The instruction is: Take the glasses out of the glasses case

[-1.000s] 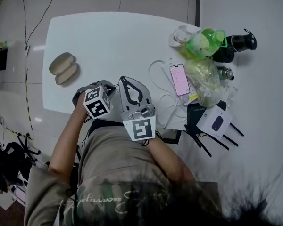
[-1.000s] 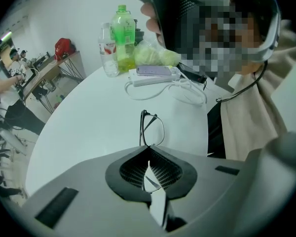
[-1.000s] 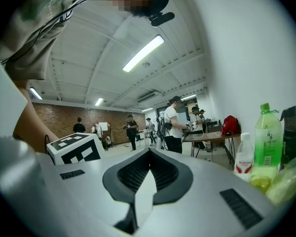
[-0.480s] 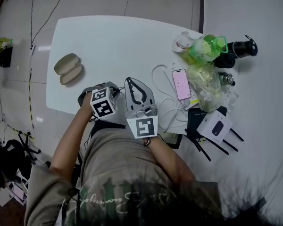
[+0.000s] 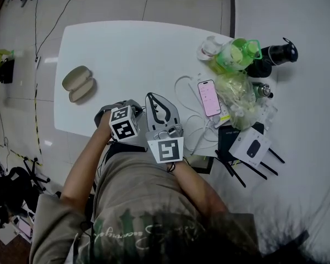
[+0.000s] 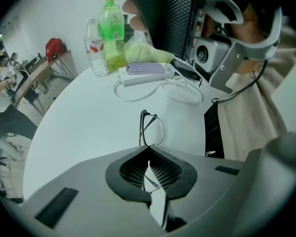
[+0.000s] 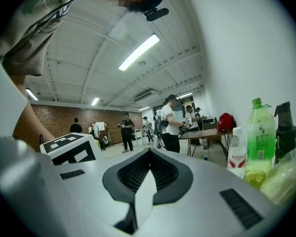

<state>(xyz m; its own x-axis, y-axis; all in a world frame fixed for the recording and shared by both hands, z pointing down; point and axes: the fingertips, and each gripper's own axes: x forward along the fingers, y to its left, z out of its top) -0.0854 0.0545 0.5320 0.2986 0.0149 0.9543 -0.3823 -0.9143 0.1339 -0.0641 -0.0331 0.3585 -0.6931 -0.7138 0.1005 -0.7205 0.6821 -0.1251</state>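
Note:
The open beige glasses case [image 5: 80, 83] lies empty on the left of the white table [image 5: 132, 48]. In the left gripper view my left gripper [image 6: 147, 147] is shut on the thin black-framed glasses [image 6: 151, 129], which stand up from its tips over the table's front edge. Its marker cube [image 5: 124, 124] shows in the head view, well to the right of the case. My right gripper [image 5: 155, 99] is beside it, jaws shut with nothing between them; in the right gripper view they [image 7: 149, 152] point up into the room.
A phone [image 5: 209, 98], a white cable [image 5: 186, 87], a green bottle [image 5: 235, 51], a black bottle [image 5: 276, 53] and a plastic bag [image 5: 236, 89] crowd the table's right end. A black router with its box [image 5: 250, 144] sits at the front right. People stand in the room behind.
My left gripper has edged right, closer to the right gripper. The case and the right gripper have barely moved.

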